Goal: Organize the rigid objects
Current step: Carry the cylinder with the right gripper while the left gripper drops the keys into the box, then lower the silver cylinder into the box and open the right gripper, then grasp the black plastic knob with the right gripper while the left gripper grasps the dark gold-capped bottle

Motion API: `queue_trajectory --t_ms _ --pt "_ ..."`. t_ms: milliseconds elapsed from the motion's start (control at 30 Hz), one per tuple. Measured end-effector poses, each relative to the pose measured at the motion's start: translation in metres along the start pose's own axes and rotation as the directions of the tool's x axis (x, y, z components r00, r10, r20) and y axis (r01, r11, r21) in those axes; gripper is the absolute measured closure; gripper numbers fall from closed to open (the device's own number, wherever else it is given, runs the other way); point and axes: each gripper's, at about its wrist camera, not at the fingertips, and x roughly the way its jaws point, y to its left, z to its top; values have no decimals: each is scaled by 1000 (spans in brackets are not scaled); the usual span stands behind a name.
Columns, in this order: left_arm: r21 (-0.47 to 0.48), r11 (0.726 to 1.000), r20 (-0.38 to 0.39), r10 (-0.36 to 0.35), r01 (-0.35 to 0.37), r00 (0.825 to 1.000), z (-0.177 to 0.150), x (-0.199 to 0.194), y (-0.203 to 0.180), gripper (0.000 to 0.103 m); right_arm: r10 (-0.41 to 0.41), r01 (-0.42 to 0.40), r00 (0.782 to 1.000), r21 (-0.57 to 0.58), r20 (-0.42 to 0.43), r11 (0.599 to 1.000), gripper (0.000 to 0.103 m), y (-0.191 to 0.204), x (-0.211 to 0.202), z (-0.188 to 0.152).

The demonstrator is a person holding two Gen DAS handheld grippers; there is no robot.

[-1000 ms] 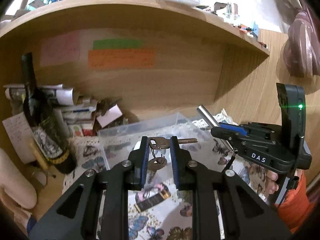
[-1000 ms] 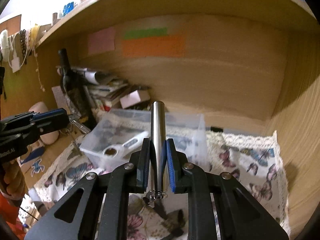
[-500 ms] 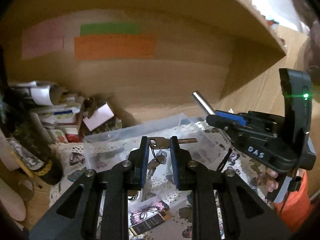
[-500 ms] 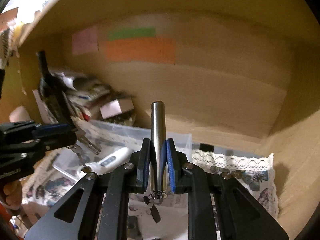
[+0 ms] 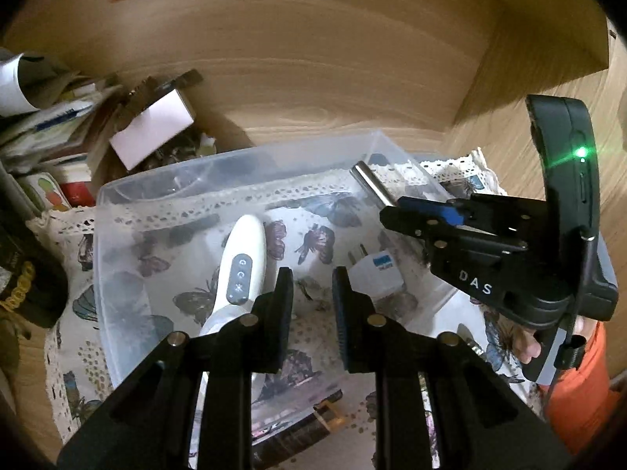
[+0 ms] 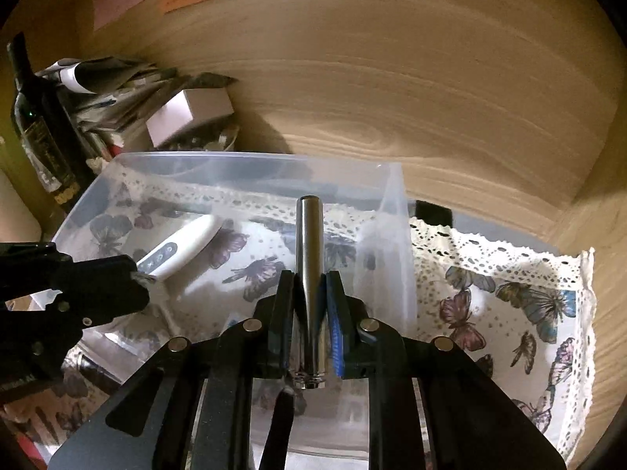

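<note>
The left gripper (image 5: 312, 274) has its jaws a little apart, and its own view shows nothing between them, only cloth through the gap. From the right wrist view a small greyish bit sits at its tip; I cannot tell what it is. The right gripper (image 6: 309, 274) is pressed together on a smooth metal cylinder (image 6: 309, 243). It pinches the cylinder near its lower end, so most of the length sticks out ahead of the pads.

Both grippers hang over a clear plastic bin (image 5: 235, 156). A white handheld device with buttons (image 5: 245, 258) and a white plug adapter (image 5: 376, 274) already lie in it. The bin stands on a butterfly-print cloth (image 6: 509, 293), with a wine bottle (image 6: 39, 125) and a pile of papers (image 5: 51, 125) off to the left.

The main risk, as I judge it, is the cylinder itself. It is polished and held far from its middle, so it may pivot or slide through the pads. Its free end is close to the bin's right wall and could catch the thin rim and shove the bin. If it is let go from a height, it may knock the adapter or roll. The two grippers are also near each other, so they could bump.
</note>
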Motion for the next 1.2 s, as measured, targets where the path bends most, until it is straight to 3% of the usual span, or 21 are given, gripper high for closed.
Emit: queue_trajectory --t_ms 333,400,500,667,933,1200 --pt "-2 1000 87 17 -16 996 4 -46 0 83 -8 10 994 -22 110 1000 87 10 -54 3" --pt "-2 1000 107 27 -27 994 3 -59 1 79 -12 16 991 -25 137 1000 85 12 -67 2" --pt "4 1000 148 24 -25 989 -3 -80 4 63 -18 24 985 -32 173 999 79 17 -84 -3" --pt "1 997 195 70 -71 978 -16 -107 11 51 -46 52 977 -25 209 998 72 19 -110 -15" --pt "-4 994 110 105 -105 988 -48 -100 24 49 -83 85 982 -5 170 996 69 17 -120 -50" --pt "63 994 -26 87 -86 996 -77 -69 11 49 -78 74 993 40 93 996 69 12 -105 -82"
